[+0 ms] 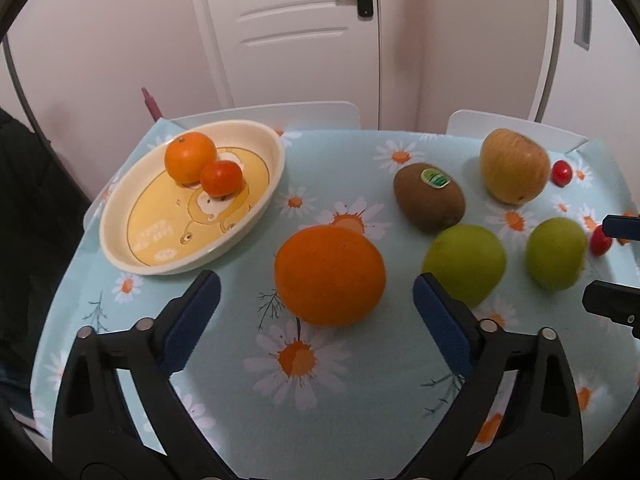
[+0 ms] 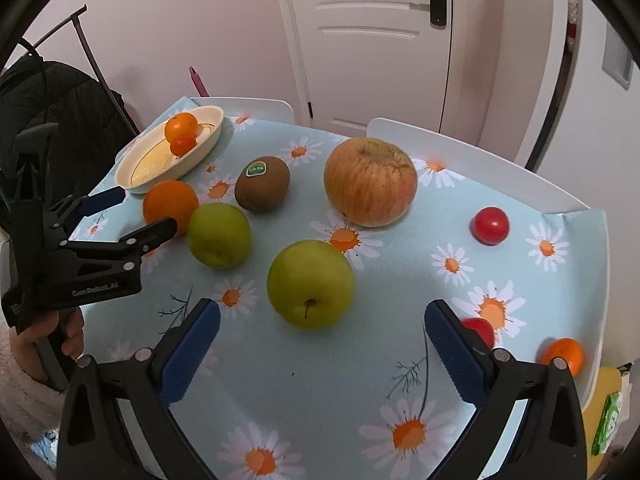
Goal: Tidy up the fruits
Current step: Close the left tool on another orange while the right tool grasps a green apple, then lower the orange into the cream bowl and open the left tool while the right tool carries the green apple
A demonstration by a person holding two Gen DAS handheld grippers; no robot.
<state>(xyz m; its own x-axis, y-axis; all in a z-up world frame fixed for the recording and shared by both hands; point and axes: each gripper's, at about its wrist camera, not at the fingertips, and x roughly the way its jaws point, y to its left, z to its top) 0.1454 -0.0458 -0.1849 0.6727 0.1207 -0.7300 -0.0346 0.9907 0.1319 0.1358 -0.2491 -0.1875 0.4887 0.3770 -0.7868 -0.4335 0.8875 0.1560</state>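
A large orange point(image 1: 330, 275) lies on the daisy tablecloth between the open jaws of my left gripper point(image 1: 316, 294), untouched; the orange also shows in the right wrist view point(image 2: 170, 205). A cream oval dish point(image 1: 120, 240) at the left holds two small oranges point(image 1: 190, 157) point(image 1: 222, 177). A kiwi point(image 1: 429, 197), a yellow-red apple point(image 1: 514, 171) and two green apples point(image 1: 464, 264) point(image 1: 556, 253) lie to the right. My right gripper point(image 2: 322, 334) is open, with a green apple point(image 2: 311, 283) just ahead of its jaws.
Two cherry tomatoes point(image 2: 490, 225) point(image 2: 478, 330) and a small orange point(image 2: 564, 354) lie at the table's right side. White chair backs point(image 2: 480, 152) stand behind the table. A dark coat point(image 2: 52, 92) hangs at the left. A door point(image 2: 372, 40) is behind.
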